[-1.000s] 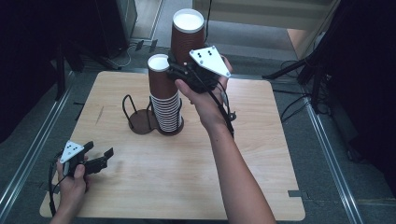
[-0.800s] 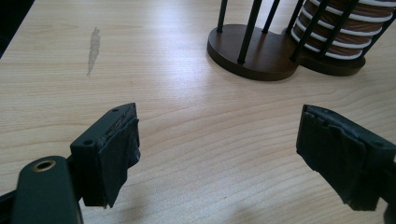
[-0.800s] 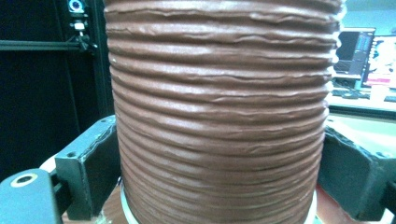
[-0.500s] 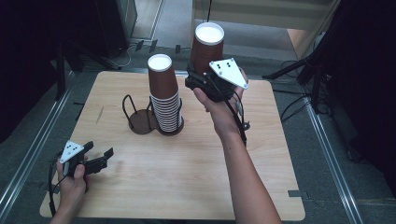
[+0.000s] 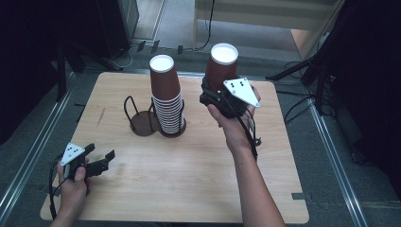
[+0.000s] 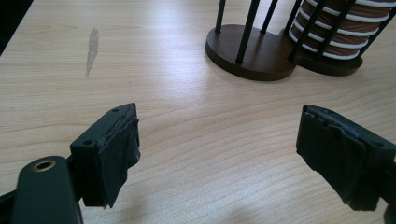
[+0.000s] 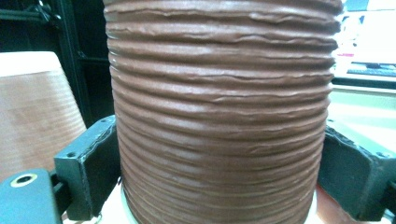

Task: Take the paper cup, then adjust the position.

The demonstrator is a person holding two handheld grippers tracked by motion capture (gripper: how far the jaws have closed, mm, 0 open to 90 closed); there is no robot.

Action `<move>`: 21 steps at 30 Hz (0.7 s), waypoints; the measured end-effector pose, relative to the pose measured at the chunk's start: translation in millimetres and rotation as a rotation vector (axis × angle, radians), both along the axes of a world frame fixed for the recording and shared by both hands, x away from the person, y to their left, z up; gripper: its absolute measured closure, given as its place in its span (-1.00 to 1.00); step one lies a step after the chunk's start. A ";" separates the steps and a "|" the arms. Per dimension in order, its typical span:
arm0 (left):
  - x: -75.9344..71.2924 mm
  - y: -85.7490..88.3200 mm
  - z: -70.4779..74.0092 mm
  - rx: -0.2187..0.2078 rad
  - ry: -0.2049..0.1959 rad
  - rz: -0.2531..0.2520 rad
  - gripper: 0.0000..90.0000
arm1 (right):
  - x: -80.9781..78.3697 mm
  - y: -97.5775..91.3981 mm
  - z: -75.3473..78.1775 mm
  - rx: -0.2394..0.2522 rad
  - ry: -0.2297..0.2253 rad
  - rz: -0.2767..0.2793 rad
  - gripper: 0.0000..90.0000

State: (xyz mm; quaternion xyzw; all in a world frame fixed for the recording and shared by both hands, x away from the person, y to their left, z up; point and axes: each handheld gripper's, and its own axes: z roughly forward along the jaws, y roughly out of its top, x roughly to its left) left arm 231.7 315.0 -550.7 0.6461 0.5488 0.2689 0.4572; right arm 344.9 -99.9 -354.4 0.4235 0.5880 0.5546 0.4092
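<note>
- No brand, label or readable writing on any item in the three views.
- Right gripper [image 5: 215, 94]: jaws clamped on the sides of one brown ribbed paper cup [image 5: 221, 66], upside down, white base uppermost, held above the light wooden table [image 5: 189, 175] to the right of the stack; in the right gripper view the jaws press on both flanks of the cup [image 7: 219, 116].
- Stack of brown paper cups with white rims [image 5: 166, 101]: one stack, inverted, standing in the holder; count of cups not resolvable.
- Dark wire cup holder with two round brown bases [image 5: 142, 124]: one; left bay without cups, right bay holds the stack.
- Left gripper [image 5: 100, 163]: jaws apart, nothing between them, low over the table's near left part; one grey mark on the wood [image 6: 92, 44] ahead of it.
</note>
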 end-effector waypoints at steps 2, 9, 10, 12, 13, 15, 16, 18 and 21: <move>-0.2 -0.1 0.0 0.004 0.001 -0.003 -0.68 | -1.5 -3.8 -5.4 0.003 0.010 -0.005 -0.79; -1.3 -2.1 0.2 0.018 -0.008 0.009 -0.68 | -12.5 -16.8 -26.5 0.009 0.040 -0.018 -0.79; -1.8 -2.8 0.3 0.037 -0.008 0.015 -0.68 | -14.7 -18.9 -30.1 0.009 0.044 -0.020 -0.79; -2.5 -7.0 0.6 0.072 -0.012 0.021 -0.68 | -19.3 -22.7 -37.5 0.006 0.056 -0.024 -0.79; -2.6 -8.8 0.8 0.084 -0.014 0.018 -0.68 | -21.3 -24.5 -41.1 0.001 0.061 -0.027 -0.79; -2.6 -9.8 1.4 0.091 -0.011 0.013 -0.68 | -24.6 -27.9 -48.3 0.000 0.073 -0.032 -0.79; -2.7 -10.0 1.9 0.093 -0.009 0.008 -0.69 | -26.0 -29.5 -51.6 -0.001 0.081 -0.034 -0.79; -3.3 -10.5 3.0 0.107 -0.010 0.004 -0.69 | -28.0 -33.2 -57.5 -0.011 0.090 -0.041 -0.79; -3.3 -12.2 4.5 0.117 -0.014 0.001 -0.69 | -31.1 -37.8 -65.0 -0.011 0.106 -0.049 -0.79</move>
